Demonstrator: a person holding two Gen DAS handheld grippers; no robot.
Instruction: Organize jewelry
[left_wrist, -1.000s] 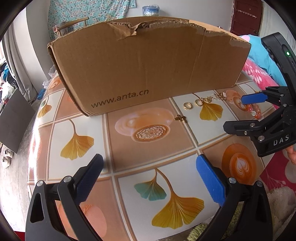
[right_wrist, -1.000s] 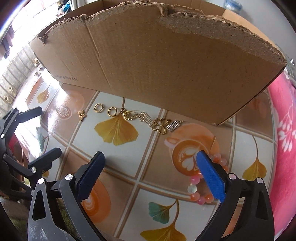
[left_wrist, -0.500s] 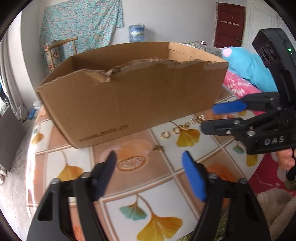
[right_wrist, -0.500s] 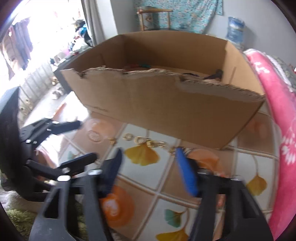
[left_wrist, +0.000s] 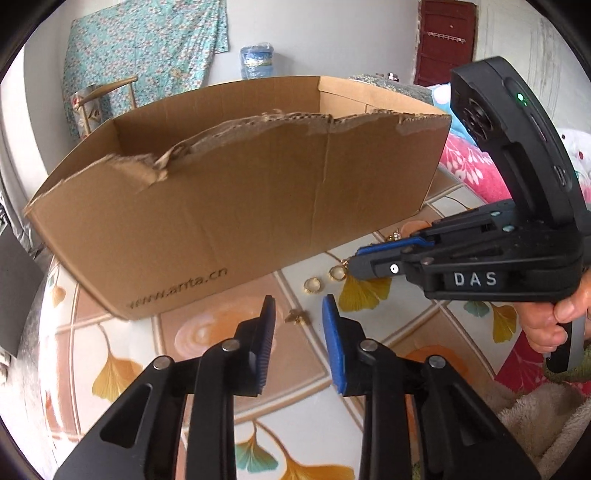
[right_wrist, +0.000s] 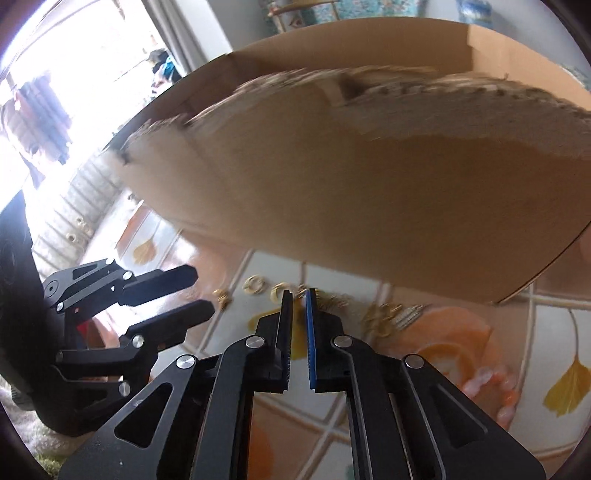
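Observation:
Gold jewelry lies on the ginkgo-patterned table (left_wrist: 122, 373) in front of a torn cardboard box (left_wrist: 240, 206): two rings (left_wrist: 312, 285), a small charm (left_wrist: 297, 316) and a chain (right_wrist: 384, 317). A pink and orange bead bracelet (right_wrist: 491, 384) lies further right. My left gripper (left_wrist: 298, 298) hangs above the table; its jaws are closing with nothing between them, and the charm shows on the table beyond the gap. My right gripper (right_wrist: 298, 291) is closing to a thin slit, empty. Its tips (left_wrist: 354, 257) hover just over the ring nearest the chain.
The box wall (right_wrist: 351, 192) stands close behind the jewelry and blocks the far side of the table. A pink blanket (left_wrist: 476, 166) lies to the right. A person's hand (left_wrist: 554, 325) holds the right gripper's handle. A chair (left_wrist: 96, 99) and a water bottle (left_wrist: 256, 61) stand at the back wall.
Both grippers' jaws have drawn in from wide open, the right almost together. Both views have tilted up, so the box's open top shows. The right gripper has moved left, over the rings.

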